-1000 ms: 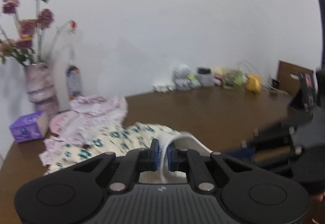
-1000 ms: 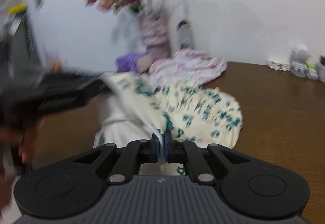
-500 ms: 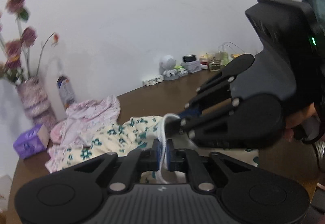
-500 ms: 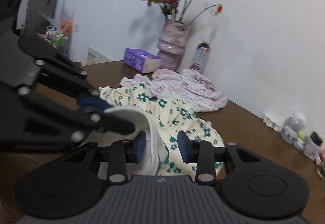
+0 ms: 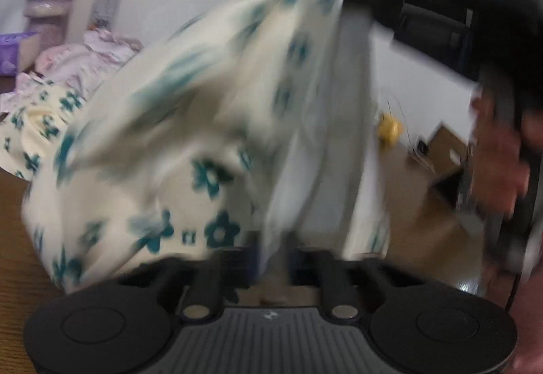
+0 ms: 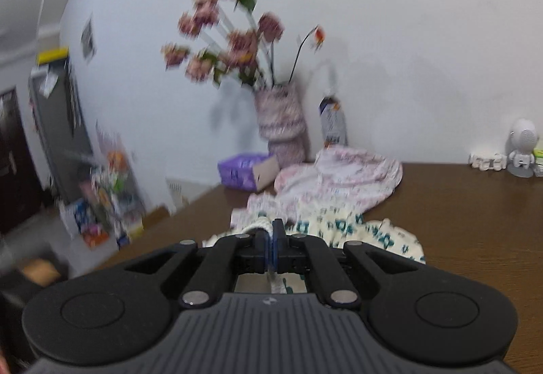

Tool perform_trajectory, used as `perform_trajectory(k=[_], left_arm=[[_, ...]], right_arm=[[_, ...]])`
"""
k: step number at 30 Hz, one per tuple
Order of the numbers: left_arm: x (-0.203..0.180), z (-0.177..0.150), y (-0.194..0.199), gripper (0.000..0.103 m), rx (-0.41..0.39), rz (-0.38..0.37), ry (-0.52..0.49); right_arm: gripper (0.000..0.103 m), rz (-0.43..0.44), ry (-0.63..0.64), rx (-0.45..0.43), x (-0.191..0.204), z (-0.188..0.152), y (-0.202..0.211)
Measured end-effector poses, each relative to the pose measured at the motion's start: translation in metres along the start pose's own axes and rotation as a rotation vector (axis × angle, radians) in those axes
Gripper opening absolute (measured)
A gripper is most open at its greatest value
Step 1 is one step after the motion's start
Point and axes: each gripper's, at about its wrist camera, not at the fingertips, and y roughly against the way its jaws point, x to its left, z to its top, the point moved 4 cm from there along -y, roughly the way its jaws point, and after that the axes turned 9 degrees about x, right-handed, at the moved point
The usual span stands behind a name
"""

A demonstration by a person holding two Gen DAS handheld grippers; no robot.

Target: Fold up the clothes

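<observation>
Brown bench (image 6: pixel 475 204) is carrying everything. Cream garment with teal flowers (image 5: pixel 190 143) is hanging stretched and lifted across most of the left wrist view, heavily blurred, its far-left end trailing onto the bench. Pink garment (image 6: pixel 339 174) is lying crumpled at the far side, touching the floral one, just in front of the vase of flowers (image 6: pixel 281 123). Purple tissue box (image 6: pixel 244 169) is sitting left of the vase, a bottle (image 6: pixel 332 119) right of it. Right claw (image 6: pixel 273 238) is staying clenched on a white hem of the floral garment. Left claw (image 5: pixel 271 258) is blurred, with fabric running down between its fingers; grip state can't be told.
</observation>
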Motion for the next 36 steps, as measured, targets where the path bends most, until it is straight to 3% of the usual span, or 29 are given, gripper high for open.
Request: perform_trajectory(k=[2, 7, 10, 16, 18, 23, 25, 28, 32, 35, 36], left_arm=[[0.003, 0.003, 0.01, 0.002, -0.014, 0.048, -0.045], [0.015, 0.06, 0.091, 0.002, -0.253, 0.231, -0.123], [0.008, 0.081, 0.117, 0.002, -0.326, 0.286, -0.19], [-0.006, 0.075, 0.075, 0.002, -0.214, 0.276, -0.278], [-0.007, 0.068, 0.068, 0.002, -0.194, 0.269, -0.281], [-0.009, 0.066, 0.063, 0.002, -0.192, 0.269, -0.278], [-0.011, 0.065, 0.063, 0.002, -0.19, 0.267, -0.286], [-0.016, 0.059, 0.064, 0.002, -0.182, 0.269, -0.313], [-0.016, 0.047, 0.069, 0.003, -0.169, 0.288, -0.344], [-0.006, 0.035, 0.071, 0.01, -0.151, 0.316, -0.313], [-0.002, 0.03, 0.07, 0.012, -0.141, 0.318, -0.296]], right_arm=[[0.002, -0.056, -0.039, -0.064, -0.011, 0.008, 0.013], [0.001, -0.265, -0.106, -0.177, -0.052, 0.016, 0.057], [0.001, -0.336, -0.11, -0.124, -0.07, -0.003, 0.072], [0.002, -0.248, -0.085, 0.221, -0.065, -0.086, 0.04], [0.005, -0.207, -0.049, 0.285, -0.056, -0.102, 0.028], [0.034, -0.246, 0.14, 0.264, -0.028, -0.105, 0.027], [0.035, -0.236, 0.221, 0.257, -0.011, -0.103, 0.025], [0.035, -0.231, 0.325, 0.248, 0.01, -0.101, 0.018], [0.034, -0.217, 0.369, 0.263, 0.018, -0.091, -0.003], [0.002, -0.225, 0.318, 0.279, 0.011, -0.083, -0.013], [0.001, -0.227, 0.3, 0.284, 0.009, -0.081, -0.016]])
